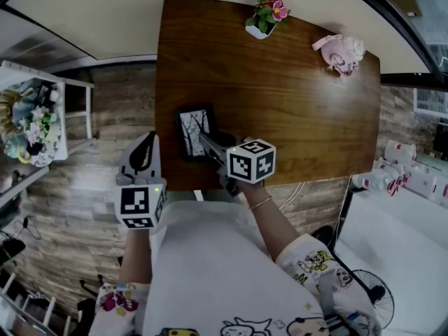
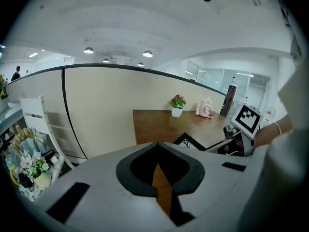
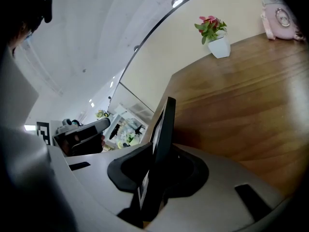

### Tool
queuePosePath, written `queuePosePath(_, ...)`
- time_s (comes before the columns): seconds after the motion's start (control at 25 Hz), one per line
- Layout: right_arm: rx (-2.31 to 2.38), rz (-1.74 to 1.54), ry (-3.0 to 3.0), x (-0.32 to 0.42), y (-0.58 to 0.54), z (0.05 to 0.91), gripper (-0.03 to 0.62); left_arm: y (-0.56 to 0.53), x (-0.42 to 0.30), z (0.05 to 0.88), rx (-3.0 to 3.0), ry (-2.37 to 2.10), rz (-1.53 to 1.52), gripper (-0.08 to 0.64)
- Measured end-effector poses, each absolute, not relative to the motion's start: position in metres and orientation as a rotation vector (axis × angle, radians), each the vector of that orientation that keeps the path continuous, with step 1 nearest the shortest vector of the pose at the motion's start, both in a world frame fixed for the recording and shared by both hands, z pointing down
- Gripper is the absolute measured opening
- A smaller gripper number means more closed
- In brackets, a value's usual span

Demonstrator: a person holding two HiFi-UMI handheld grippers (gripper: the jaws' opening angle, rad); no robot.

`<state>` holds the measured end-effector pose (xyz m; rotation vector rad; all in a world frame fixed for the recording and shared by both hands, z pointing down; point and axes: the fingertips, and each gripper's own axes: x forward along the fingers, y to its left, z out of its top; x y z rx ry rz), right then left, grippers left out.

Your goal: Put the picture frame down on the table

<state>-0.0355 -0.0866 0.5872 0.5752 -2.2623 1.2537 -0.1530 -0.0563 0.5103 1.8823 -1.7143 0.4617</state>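
The picture frame (image 1: 194, 131) is black, with a pale tree picture, and is held over the near left part of the brown wooden table (image 1: 280, 103). My right gripper (image 1: 208, 144) is shut on its near edge. In the right gripper view the frame (image 3: 163, 129) stands edge-on between the jaws of that gripper (image 3: 157, 173). Whether the frame touches the tabletop I cannot tell. My left gripper (image 1: 143, 149) hangs off the table's left side, shut on nothing. The left gripper view shows the left gripper (image 2: 161, 175) with a corner of the frame (image 2: 190, 140) beyond it.
A small white pot of pink flowers (image 1: 264, 16) stands at the table's far edge, and a pink toy (image 1: 341, 53) lies at the far right. A white shelf with flowers (image 1: 31, 121) is to the left. A white surface (image 1: 392, 222) and a fan (image 1: 371, 285) are at the right.
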Motion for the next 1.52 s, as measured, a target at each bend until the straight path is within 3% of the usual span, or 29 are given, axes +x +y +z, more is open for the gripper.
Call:
queuePosePath(1.16, 0.644, 0.911, -2.199, -0.029, -0.091, 0.609, 0.213, -0.056, -0.159, 0.517, 1.87, -1.709, 0.445, 0.003)
queuePosePath(1.52, 0.657, 0.847, -2.193, -0.028, -0.091, 0.61, 0.229, -0.053, -0.16, 0.519, 1.855, -1.712, 0.454, 0.003)
